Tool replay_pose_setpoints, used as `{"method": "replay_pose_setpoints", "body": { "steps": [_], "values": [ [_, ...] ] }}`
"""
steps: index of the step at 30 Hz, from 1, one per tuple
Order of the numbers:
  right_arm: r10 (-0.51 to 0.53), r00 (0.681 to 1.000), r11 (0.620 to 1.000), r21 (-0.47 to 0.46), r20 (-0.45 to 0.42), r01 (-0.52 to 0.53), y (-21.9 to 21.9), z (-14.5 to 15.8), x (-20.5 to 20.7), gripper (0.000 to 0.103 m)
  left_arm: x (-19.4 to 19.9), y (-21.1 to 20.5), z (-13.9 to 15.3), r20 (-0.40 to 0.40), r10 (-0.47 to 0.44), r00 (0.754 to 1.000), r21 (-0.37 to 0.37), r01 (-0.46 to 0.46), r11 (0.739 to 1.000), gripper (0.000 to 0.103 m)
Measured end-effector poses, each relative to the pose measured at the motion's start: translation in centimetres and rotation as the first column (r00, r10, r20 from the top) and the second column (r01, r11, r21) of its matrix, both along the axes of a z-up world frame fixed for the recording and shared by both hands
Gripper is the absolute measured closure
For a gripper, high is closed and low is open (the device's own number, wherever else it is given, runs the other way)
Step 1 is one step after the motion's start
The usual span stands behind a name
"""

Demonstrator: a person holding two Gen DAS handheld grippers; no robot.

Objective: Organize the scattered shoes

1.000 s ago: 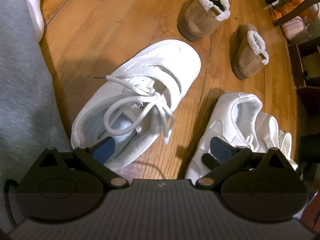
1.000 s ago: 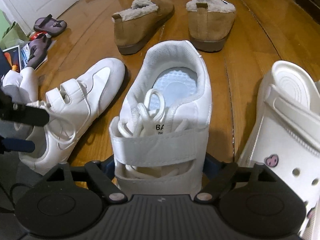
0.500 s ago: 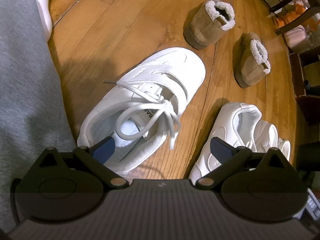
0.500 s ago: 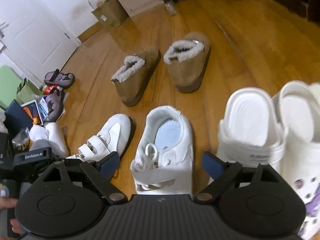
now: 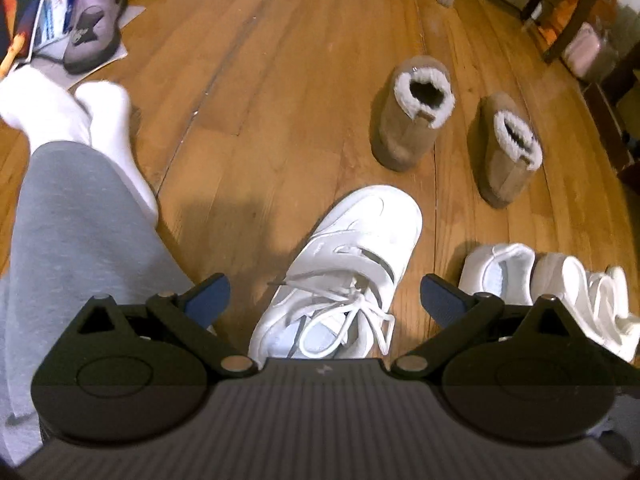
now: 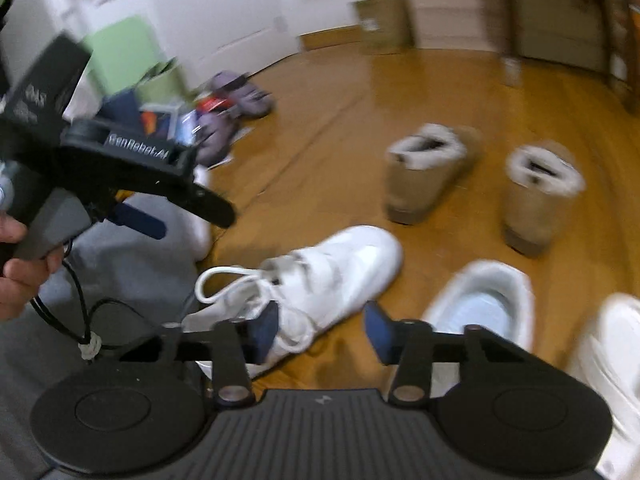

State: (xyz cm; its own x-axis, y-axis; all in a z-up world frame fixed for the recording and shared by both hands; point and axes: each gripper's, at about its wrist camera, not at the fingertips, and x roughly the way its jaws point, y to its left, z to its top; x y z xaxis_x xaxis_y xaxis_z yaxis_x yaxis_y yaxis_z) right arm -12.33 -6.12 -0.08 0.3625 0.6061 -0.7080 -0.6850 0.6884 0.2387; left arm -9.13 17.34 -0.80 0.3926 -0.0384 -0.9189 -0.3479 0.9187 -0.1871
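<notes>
My left gripper (image 5: 324, 300) hangs open above a laced white sneaker (image 5: 340, 272) that lies on the wooden floor, with nothing touching its pads. The matching white sneaker (image 5: 496, 272) stands to the right, beside a white clog (image 5: 580, 296). In the blurred right wrist view, my right gripper (image 6: 322, 328) is closing with a gap left and nothing between its jaws. The laced sneaker (image 6: 320, 272) lies on the floor beyond it, and its mate (image 6: 480, 304) is to the right. The left gripper (image 6: 192, 220) shows at the left, held by a hand (image 6: 12, 264).
Two tan fleece-lined slippers (image 5: 416, 120) (image 5: 512, 152) stand side by side farther off. Purple slippers (image 5: 92, 28) lie on papers at the far left. A person's grey trouser leg (image 5: 80, 240) and white socks (image 5: 108, 120) fill the left. Chair legs (image 5: 560, 12) stand at the upper right.
Both grippers have risen away from the white sneakers. The right gripper, which had straddled one sneaker, has left it on the floor, swung left and narrowed its jaws.
</notes>
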Motion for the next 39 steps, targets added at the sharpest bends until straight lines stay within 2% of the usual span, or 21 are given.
{"method": "replay_pose_setpoints", "body": {
  "steps": [2,4,6,8,11,13,17,19,21,23,26,28,32,35,36,38,39],
  "values": [
    [0.046,0.999,0.999,-0.024,0.006,-0.045,1.9,-0.5,0.5,0.068,-0.4,0.4,-0.7,-0.025,0.0,1.0,-0.02,0.0,1.0,0.0],
    [0.093,0.995,0.994,-0.051,0.02,-0.092,3.4,-0.9,0.9,0.067,-0.8,0.7,-0.9,-0.039,0.012,0.999,-0.006,-0.012,1.0,0.0],
    [0.131,0.991,0.988,-0.088,0.043,-0.126,4.7,-1.4,1.0,0.06,-1.0,1.3,-0.7,-0.023,0.041,0.999,-0.003,-0.041,0.999,0.0],
    [0.172,0.981,0.977,-0.144,0.084,-0.159,6.1,-1.9,1.3,0.041,-1.1,2.0,-0.5,0.0,0.078,0.997,-0.042,-0.078,0.996,0.0],
    [0.268,0.951,0.938,-0.268,0.152,-0.221,8.8,-2.9,1.8,0.029,-1.4,2.8,-0.8,0.03,0.113,0.993,-0.118,-0.109,0.987,0.0],
    [0.321,0.935,0.917,-0.295,0.151,-0.267,9.8,-3.3,2.3,0.026,-1.5,3.2,-1.1,0.038,0.132,0.99,-0.148,-0.125,0.981,0.0],
    [0.391,0.917,0.874,-0.342,0.075,-0.344,11.8,-5.0,4.0,0.022,-1.5,3.5,-1.5,0.047,0.154,0.987,-0.173,-0.144,0.974,0.0],
    [0.397,0.916,0.872,-0.333,0.053,-0.359,12.5,-5.8,4.6,0.023,-1.5,3.6,-1.6,0.047,0.161,0.986,-0.185,-0.149,0.971,0.0],
    [0.387,0.921,0.882,-0.311,0.049,-0.354,12.5,-5.9,4.8,0.033,-1.6,3.7,-1.7,0.049,0.168,0.985,-0.191,-0.156,0.969,0.0],
    [0.357,0.934,0.899,-0.276,0.019,-0.339,12.4,-5.7,4.9,0.039,-1.7,3.8,-1.7,0.052,0.18,0.982,-0.193,-0.167,0.967,0.0],
    [0.251,0.968,0.941,-0.228,-0.018,-0.248,11.6,-5.1,5.5,0.043,-1.9,4.2,-1.7,0.06,0.202,0.978,-0.207,-0.186,0.96,0.0],
    [0.14,0.985,0.976,-0.152,-0.101,-0.154,10.2,-4.9,7.2,0.043,-2.2,4.5,-1.6,0.076,0.224,0.972,-0.225,-0.202,0.953,0.0],
    [-0.007,0.973,0.999,-0.044,-0.231,-0.003,7.8,-4.5,10.2,0.043,-2.5,4.8,-1.1,0.115,0.253,0.961,-0.23,-0.222,0.948,0.0],
    [-0.124,0.921,0.99,0.012,-0.368,0.138,6.0,-4.7,12.2,0.043,-2.7,5.2,-0.6,0.121,0.289,0.95,-0.268,-0.249,0.931,0.0],
    [-0.152,0.891,0.982,0.034,-0.429,0.184,5.5,-5.0,12.8,0.043,-2.7,5.3,-0.4,0.125,0.305,0.944,-0.287,-0.259,0.922,0.0],
    [-0.176,0.79,0.953,0.099,-0.588,0.285,4.2,-6.3,14.1,0.044,-2.9,5.2,0.3,0.156,0.324,0.933,-0.294,-0.269,0.917,0.0],
    [-0.176,0.728,0.933,0.123,-0.662,0.337,3.6,-7.0,14.7,0.045,-2.9,5.0,0.6,0.17,0.326,0.93,-0.279,-0.272,0.921,0.0]
  ]
}}
